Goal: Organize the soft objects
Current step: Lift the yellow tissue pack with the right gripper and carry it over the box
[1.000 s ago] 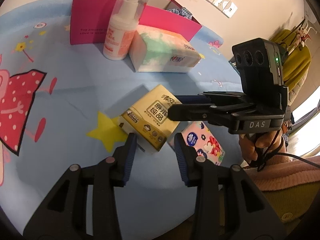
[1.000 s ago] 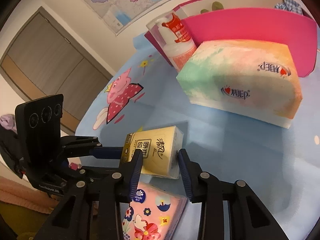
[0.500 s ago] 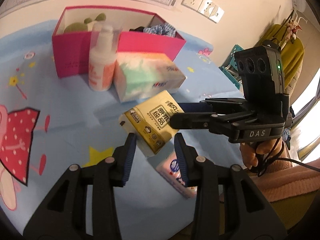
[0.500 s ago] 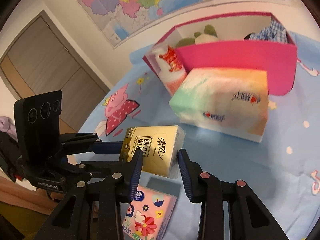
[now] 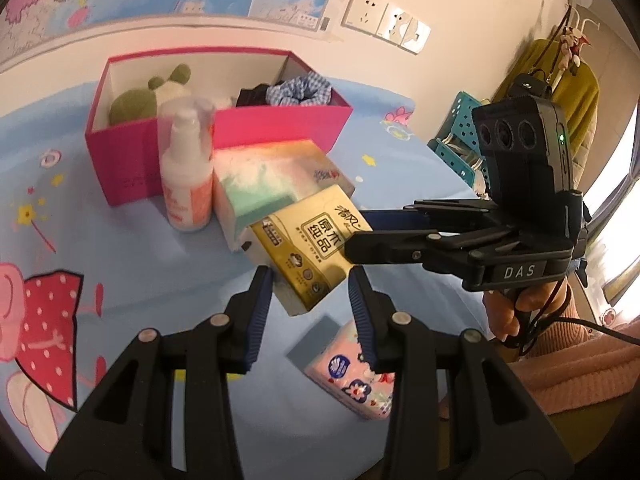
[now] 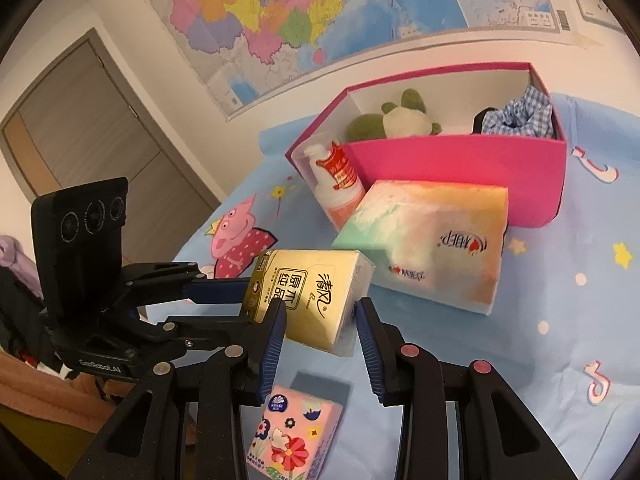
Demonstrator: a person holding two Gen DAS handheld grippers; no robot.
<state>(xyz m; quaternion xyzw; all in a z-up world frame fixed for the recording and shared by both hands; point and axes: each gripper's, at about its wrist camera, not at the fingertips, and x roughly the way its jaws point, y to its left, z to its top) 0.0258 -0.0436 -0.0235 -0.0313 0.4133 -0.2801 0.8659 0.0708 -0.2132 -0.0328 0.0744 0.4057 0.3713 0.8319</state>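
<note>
Above the blue sheet (image 6: 560, 320), yellow tissue pack (image 6: 316, 300) held aloft — left gripper (image 5: 310, 292) and right gripper (image 6: 320, 324) both clamped on it, narrow gap. Light, squashy, slick wrapper — grip short ends.

Blue cartoon sheet (image 6: 560, 320); pink box (image 6: 460, 160), bottle (image 5: 186, 184), pastel tissue box (image 6: 432, 240), floral pack (image 6: 292, 436)
</note>
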